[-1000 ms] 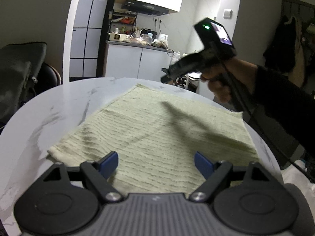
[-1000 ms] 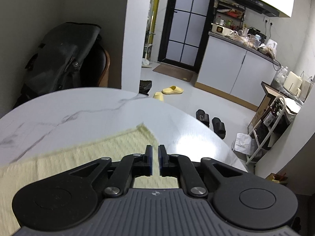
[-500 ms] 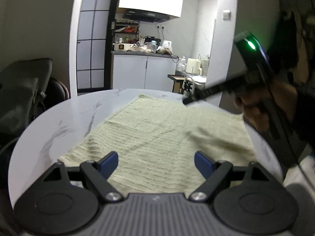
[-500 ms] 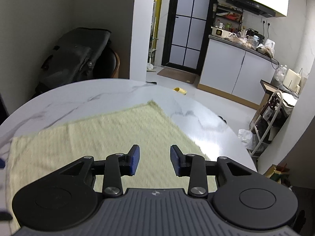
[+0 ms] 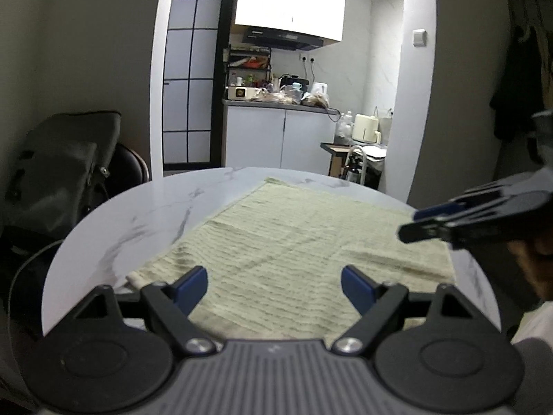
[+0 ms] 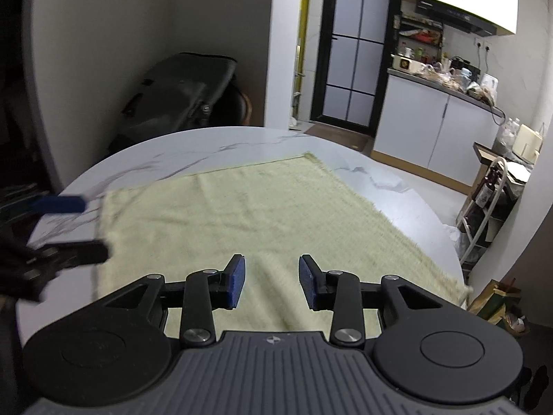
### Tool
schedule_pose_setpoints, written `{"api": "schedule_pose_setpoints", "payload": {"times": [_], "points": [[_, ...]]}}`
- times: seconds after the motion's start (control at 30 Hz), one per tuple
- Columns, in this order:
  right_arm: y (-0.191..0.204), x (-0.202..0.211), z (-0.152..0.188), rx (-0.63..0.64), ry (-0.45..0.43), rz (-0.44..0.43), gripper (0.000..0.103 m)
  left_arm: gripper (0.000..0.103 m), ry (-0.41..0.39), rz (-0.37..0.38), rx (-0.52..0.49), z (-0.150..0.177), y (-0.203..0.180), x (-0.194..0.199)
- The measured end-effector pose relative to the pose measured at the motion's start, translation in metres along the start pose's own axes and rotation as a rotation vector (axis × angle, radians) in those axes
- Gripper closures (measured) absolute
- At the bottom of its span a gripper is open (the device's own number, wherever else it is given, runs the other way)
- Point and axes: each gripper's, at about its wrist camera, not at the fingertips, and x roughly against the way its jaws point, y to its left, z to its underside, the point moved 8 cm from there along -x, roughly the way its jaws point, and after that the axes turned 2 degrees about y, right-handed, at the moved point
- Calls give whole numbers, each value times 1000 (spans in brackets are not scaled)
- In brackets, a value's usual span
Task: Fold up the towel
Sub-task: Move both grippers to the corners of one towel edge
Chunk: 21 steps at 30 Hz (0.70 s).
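Towel (image 5: 293,242), pale green, lies spread flat on the round marble tabletop (image 5: 145,214), one layer, no fold showing. Left gripper (image 5: 274,285) hovers above the towel's near edge, jaws wide apart, nothing between them. Right gripper (image 6: 272,282) sits over the opposite side of the towel, jaws parted to a middling gap, empty. Each gripper shows in the other's view at the frame edge, blurred. Dark bag (image 6: 179,93) on a chair beyond the tabletop; kitchen counter (image 5: 276,103) farther back.
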Motion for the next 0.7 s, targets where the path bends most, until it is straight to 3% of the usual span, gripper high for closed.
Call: {"api": "schedule_pose_setpoints", "payload": {"times": [0.47, 0.7], "points": [[24, 45, 38, 40, 2, -44, 65, 19, -23, -55, -43, 4, 4, 3], [36, 59, 59, 51, 2, -59, 65, 19, 2, -58, -10, 3, 13, -2]]}}
